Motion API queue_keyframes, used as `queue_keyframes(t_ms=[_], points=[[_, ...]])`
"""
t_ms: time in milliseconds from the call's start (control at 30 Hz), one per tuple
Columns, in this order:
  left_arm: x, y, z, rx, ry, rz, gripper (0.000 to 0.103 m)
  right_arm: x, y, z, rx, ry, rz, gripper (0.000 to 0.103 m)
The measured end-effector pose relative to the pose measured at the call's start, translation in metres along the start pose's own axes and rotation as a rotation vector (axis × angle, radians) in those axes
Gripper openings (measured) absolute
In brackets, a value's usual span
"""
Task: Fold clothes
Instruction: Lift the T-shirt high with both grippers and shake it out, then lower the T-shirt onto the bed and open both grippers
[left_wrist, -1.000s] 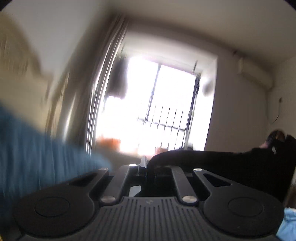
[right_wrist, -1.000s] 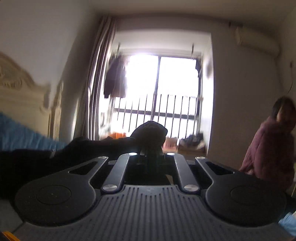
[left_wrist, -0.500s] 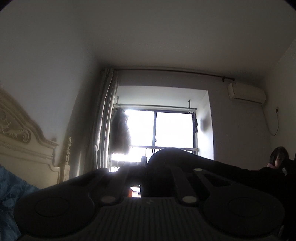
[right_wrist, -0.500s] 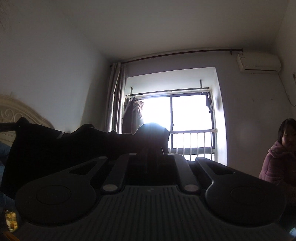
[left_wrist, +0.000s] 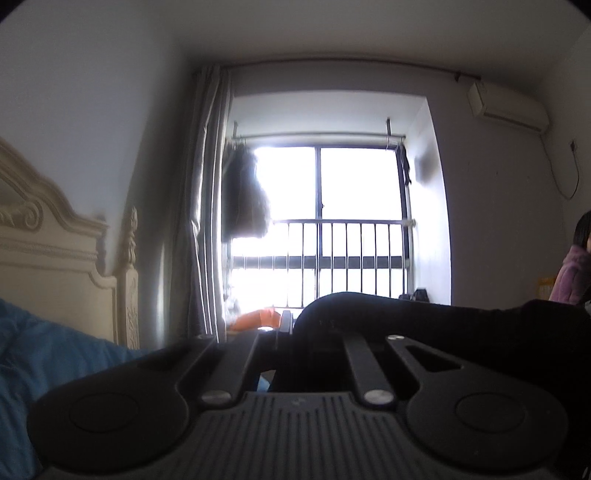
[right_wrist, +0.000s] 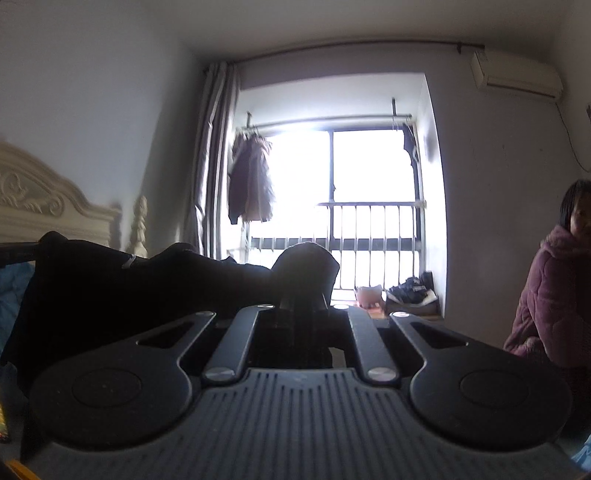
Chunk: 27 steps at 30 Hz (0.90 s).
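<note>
A dark, limp fabric garment (right_wrist: 122, 291) is held aloft, stretched between both tools above the blue quilted bedding (left_wrist: 44, 354). The left gripper (left_wrist: 286, 326) is clamped on one bunched end; the right gripper (right_wrist: 303, 306) is pinched shut on the other (cloth humped over its tips). No fold can be made out. Whether it is being spread for folding or carried mid-fold cannot be settled.

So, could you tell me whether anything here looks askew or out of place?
Nothing looks damaged or spilled. The black garment is stretched between the left gripper and the right gripper, both shut on it. It sags a little between them and bunches at each grip. That is normal mid-fold.
</note>
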<state>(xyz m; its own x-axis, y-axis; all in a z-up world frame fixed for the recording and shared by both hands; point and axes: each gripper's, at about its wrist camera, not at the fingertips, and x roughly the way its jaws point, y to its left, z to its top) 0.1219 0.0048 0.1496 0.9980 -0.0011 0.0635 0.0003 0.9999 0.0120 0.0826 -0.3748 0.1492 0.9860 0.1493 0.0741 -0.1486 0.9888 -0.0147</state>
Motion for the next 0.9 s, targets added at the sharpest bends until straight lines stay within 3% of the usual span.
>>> queue_keyframes(t_ms=[200,533,567,633,667,733,767,867,900], points=[[0.108,-0.025,-0.058,0.039,0.099,0.000,0.007,0.099,-0.020,-0.058,0.011,0.120,-0.069,0.006],[0.253,-0.061,-0.207,0.115,0.394,0.030,0.009,0.196,-0.032,-0.177,0.003,0.286,-0.163,0.006],[0.268,-0.065,-0.222,0.122,0.424,0.033,0.013,0.208,-0.033,-0.191,0.009,0.316,-0.149,0.007],[0.283,-0.060,-0.268,0.102,0.574,0.021,0.021,0.232,-0.035,-0.222,0.028,0.393,-0.102,0.008],[0.290,-0.057,-0.291,0.091,0.650,0.015,0.033,0.242,-0.035,-0.242,0.037,0.450,-0.087,0.012],[0.305,-0.052,-0.336,0.070,0.800,0.002,0.036,0.264,-0.037,-0.283,0.045,0.611,-0.095,0.030],[0.312,-0.050,-0.359,0.059,0.876,-0.004,0.039,0.275,-0.040,-0.304,0.058,0.712,-0.096,0.043],[0.306,-0.027,-0.363,-0.044,0.833,0.019,0.064,0.283,-0.044,-0.347,0.137,0.878,-0.137,0.047],[0.305,-0.021,-0.362,-0.073,0.842,0.031,0.065,0.279,-0.047,-0.348,0.179,0.872,-0.137,0.050]])
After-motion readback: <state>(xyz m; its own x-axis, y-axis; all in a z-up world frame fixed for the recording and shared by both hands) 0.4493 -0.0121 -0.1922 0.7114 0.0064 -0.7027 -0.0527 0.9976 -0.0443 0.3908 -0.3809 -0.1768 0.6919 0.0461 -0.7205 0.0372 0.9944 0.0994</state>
